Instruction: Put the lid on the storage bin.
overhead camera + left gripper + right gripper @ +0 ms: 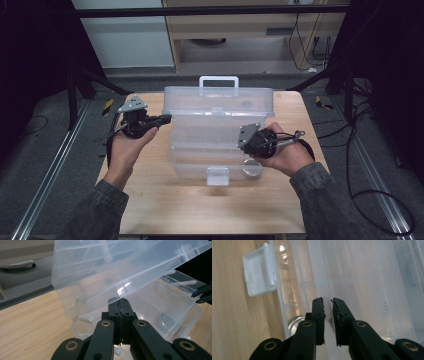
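A clear plastic storage box (175, 150) stands on the wooden table (200, 210) with its lid (220, 100) raised at the back. My left gripper (167, 118) is at the box's left side, just under the tilted lid (82, 270). Its jaws (121, 302) are shut with nothing between them. My right gripper (250, 142) reaches into the box from the right. A thin clear wall (324, 270) of the box runs between its jaws (327, 300), which stand a narrow gap apart and press on it. A round, shiny object (252, 169) lies in the box's front right corner.
A white latch (218, 175) hangs at the box's front edge, and a white handle (218, 80) tops the lid. Bare wood lies in front of the box and to both sides. Black frame posts and cables stand on the floor beyond the table.
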`<state>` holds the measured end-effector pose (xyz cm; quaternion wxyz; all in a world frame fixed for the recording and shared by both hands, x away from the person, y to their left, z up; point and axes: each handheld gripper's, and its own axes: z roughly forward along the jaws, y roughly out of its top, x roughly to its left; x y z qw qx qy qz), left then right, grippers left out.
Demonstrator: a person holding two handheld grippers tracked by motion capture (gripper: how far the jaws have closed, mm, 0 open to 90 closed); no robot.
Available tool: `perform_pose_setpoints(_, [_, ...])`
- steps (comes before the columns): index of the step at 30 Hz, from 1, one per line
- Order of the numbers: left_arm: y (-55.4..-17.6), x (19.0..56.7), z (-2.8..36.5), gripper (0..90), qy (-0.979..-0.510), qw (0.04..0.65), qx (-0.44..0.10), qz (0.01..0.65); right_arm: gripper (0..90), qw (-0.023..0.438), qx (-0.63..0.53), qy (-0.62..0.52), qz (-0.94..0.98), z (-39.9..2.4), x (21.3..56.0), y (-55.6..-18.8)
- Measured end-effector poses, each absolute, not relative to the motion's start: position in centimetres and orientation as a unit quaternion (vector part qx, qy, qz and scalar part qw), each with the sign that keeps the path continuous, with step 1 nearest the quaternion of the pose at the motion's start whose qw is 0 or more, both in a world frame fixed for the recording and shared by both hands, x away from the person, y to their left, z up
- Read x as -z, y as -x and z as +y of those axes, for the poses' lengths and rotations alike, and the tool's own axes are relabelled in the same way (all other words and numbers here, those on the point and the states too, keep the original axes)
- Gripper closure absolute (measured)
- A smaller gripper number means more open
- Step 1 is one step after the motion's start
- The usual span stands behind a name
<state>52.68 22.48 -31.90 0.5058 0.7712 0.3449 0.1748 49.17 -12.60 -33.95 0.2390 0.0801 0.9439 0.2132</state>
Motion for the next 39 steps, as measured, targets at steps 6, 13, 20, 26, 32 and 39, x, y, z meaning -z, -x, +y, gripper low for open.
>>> perform_pose_setpoints(6, [-52.6,31.9,22.5,90.0,-0.773,0.504,-0.174,0.343,75.9,0.236,-0.217,-0.092,0.943,-12.6,33.9,-49.1])
perform_pose_setpoints(13, [-52.5,31.9,22.5,90.0,-0.777,0.501,-0.174,0.338,60.9,0.243,-0.231,-0.102,0.937,-13.2,33.5,-48.4])
perform_pose_setpoints(20, [-52.3,32.0,22.5,90.0,-0.781,0.497,-0.174,0.335,49.3,0.261,-0.254,-0.129,0.922,-14.1,32.9,-47.3])
perform_pose_setpoints(26, [-52.1,32.1,22.5,89.9,-0.784,0.496,-0.172,0.331,39.8,0.271,-0.259,-0.156,0.914,-15.0,32.5,-46.5])
perform_pose_setpoints(32, [-52.0,32.4,22.5,90.0,-0.785,0.496,-0.170,0.330,33.0,0.276,-0.270,-0.183,0.904,-15.8,32.0,-45.6])
perform_pose_setpoints(39, [-51.7,32.9,22.4,89.9,-0.787,0.495,-0.163,0.329,30.0,0.287,-0.275,-0.217,0.891,-17.1,31.7,-44.4])
